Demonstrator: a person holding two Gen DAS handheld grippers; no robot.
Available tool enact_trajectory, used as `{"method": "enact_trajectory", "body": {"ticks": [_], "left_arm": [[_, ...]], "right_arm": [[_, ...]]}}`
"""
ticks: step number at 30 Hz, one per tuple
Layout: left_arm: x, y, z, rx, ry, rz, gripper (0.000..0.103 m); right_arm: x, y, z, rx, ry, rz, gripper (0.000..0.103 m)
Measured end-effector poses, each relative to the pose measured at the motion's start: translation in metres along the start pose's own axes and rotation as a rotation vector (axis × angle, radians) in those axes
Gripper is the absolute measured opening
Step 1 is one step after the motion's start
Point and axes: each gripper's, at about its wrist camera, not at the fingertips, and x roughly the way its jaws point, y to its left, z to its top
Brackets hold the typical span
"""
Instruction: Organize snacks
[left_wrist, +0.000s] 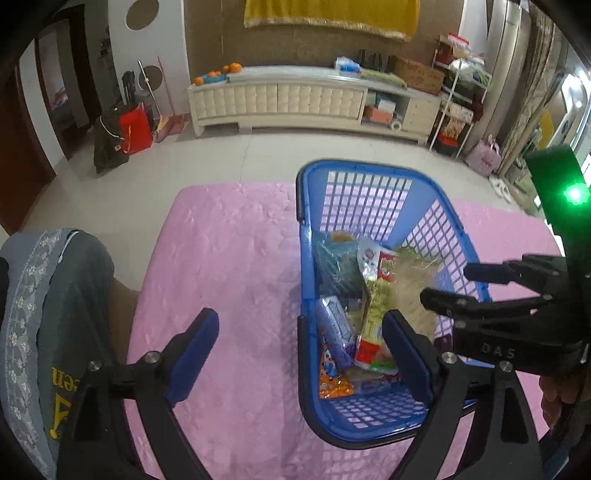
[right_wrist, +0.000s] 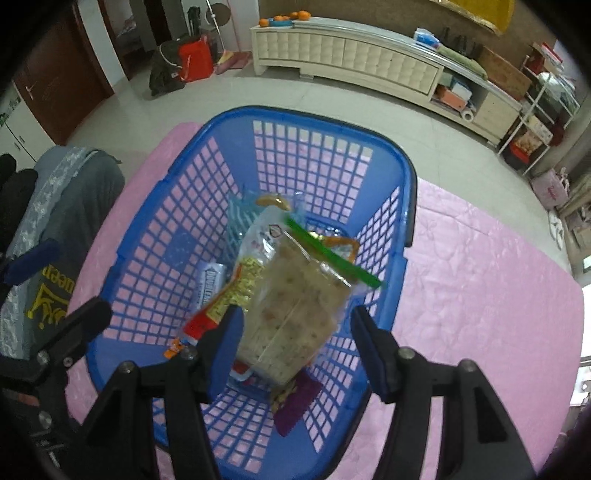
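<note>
A blue plastic basket (left_wrist: 373, 419) stands on a pink cloth (left_wrist: 236, 258) and holds several snack packets. In the right wrist view the basket (right_wrist: 310, 114) fills the middle, with a clear bag of crackers with a green seal strip (right_wrist: 295, 314) on top of a yellow-and-red packet (right_wrist: 236, 288), a blue-and-white pack (right_wrist: 208, 284) and a purple packet (right_wrist: 295, 410). My right gripper (right_wrist: 295, 350) is open above the basket, its fingers on either side of the cracker bag without touching it. My left gripper (left_wrist: 295, 354) is open and empty, straddling the basket's left wall. The right gripper also shows in the left wrist view (left_wrist: 443, 286).
A grey garment with yellow print (left_wrist: 55, 332) lies at the cloth's left edge. Beyond the table are a tiled floor, a long white cabinet (left_wrist: 295, 99) with oranges on it, a red bag (left_wrist: 135, 129) and a metal rack (left_wrist: 458, 107).
</note>
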Motion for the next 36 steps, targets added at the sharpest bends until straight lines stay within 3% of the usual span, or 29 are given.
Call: {"method": "enact_trajectory", "body": {"ticks": [1, 2, 5, 9, 13, 19, 21, 24, 26, 30, 33, 36], "left_arm": [[-0.004, -0.001, -0.001, 0.0, -0.022, 0.008, 0.101], [-0.007, -0.001, -0.001, 0.002, -0.038, 0.014, 0.103], [-0.014, -0.005, -0.004, 0.009, -0.065, 0.02, 0.103], [-0.032, -0.011, -0.013, -0.01, -0.103, -0.002, 0.103], [-0.064, -0.026, -0.031, -0.014, -0.201, 0.022, 0.103], [-0.128, -0.06, -0.08, -0.048, -0.35, 0.01, 0.103], [-0.151, -0.072, -0.099, -0.059, -0.407, 0.042, 0.103], [-0.177, -0.088, -0.123, -0.056, -0.453, 0.045, 0.103], [-0.194, -0.102, -0.135, -0.037, -0.487, 0.068, 0.103], [-0.232, -0.119, -0.159, -0.037, -0.582, 0.128, 0.103], [-0.25, -0.13, -0.173, -0.033, -0.613, 0.095, 0.103], [-0.259, -0.139, -0.185, -0.026, -0.619, 0.076, 0.103]], "right_arm": [[-0.004, -0.001, -0.001, 0.007, -0.003, 0.009, 0.069], [-0.008, -0.002, -0.003, 0.012, -0.01, 0.018, 0.071], [-0.022, -0.004, -0.008, 0.025, -0.043, 0.012, 0.081], [-0.048, -0.013, -0.025, 0.063, -0.118, 0.026, 0.081], [-0.084, -0.025, -0.051, 0.073, -0.212, 0.05, 0.081], [-0.154, -0.029, -0.114, -0.004, -0.454, -0.003, 0.083], [-0.177, -0.031, -0.139, -0.011, -0.545, -0.03, 0.085], [-0.203, -0.03, -0.174, -0.034, -0.648, -0.058, 0.102], [-0.216, -0.03, -0.196, -0.04, -0.713, -0.089, 0.103], [-0.239, -0.034, -0.233, -0.024, -0.803, -0.098, 0.103], [-0.259, -0.035, -0.261, 0.019, -0.879, -0.106, 0.103], [-0.268, -0.032, -0.28, 0.035, -0.89, -0.112, 0.103]]}}
